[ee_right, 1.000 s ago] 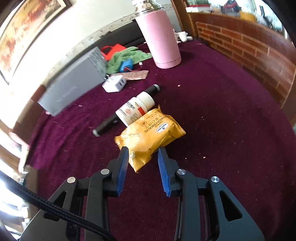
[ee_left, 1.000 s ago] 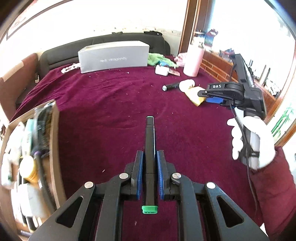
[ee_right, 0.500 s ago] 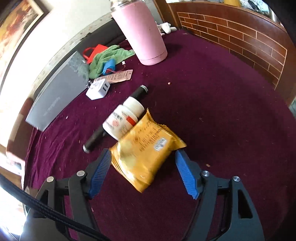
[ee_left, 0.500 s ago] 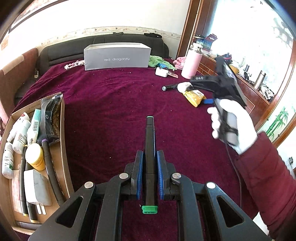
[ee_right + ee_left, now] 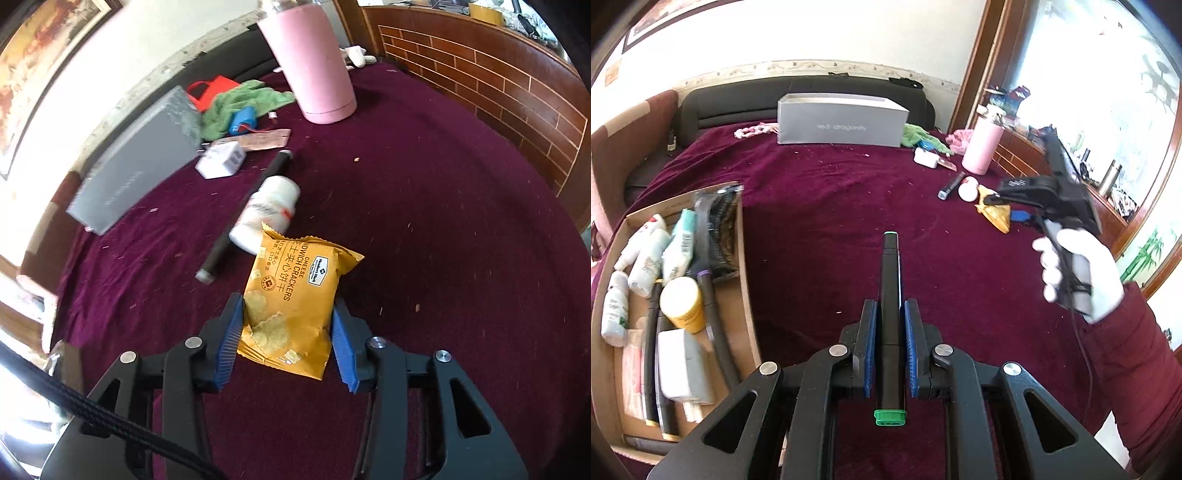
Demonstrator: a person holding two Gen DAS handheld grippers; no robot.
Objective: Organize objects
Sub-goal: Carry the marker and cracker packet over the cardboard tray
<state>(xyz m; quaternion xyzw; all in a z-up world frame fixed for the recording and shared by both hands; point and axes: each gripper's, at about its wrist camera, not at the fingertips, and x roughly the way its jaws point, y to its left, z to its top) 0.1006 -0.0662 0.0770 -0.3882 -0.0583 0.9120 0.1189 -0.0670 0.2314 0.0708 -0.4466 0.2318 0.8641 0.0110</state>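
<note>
Since half a second ago our right gripper (image 5: 288,339) has narrowed around the yellow cracker packet (image 5: 295,295), and the blue pads (image 5: 229,336) that stood wide of the packet now press against both of its sides, so we have it pinched at its lower half while its upper end points away from us. Whether the packet has left the bed (image 5: 443,221) we cannot tell from the right wrist view; in the left wrist view it hangs crumpled from the right gripper (image 5: 991,201) above the maroon cover. Just beyond the packet lie a white pill bottle (image 5: 266,212) and a black pen (image 5: 243,214) side by side, the bottle touching the packet's far edge. Farther back stand a pink flask (image 5: 314,62), a white charger (image 5: 221,158), a green cloth (image 5: 243,101) and a grey box (image 5: 136,162). Our left gripper (image 5: 889,339) is closed tight on a black marker (image 5: 890,295) with green end caps, which runs lengthways between the pads and sticks out past them at both ends. To its left sits a cardboard tray (image 5: 746,277) holding tubes, bottles, pens and a charger
</note>
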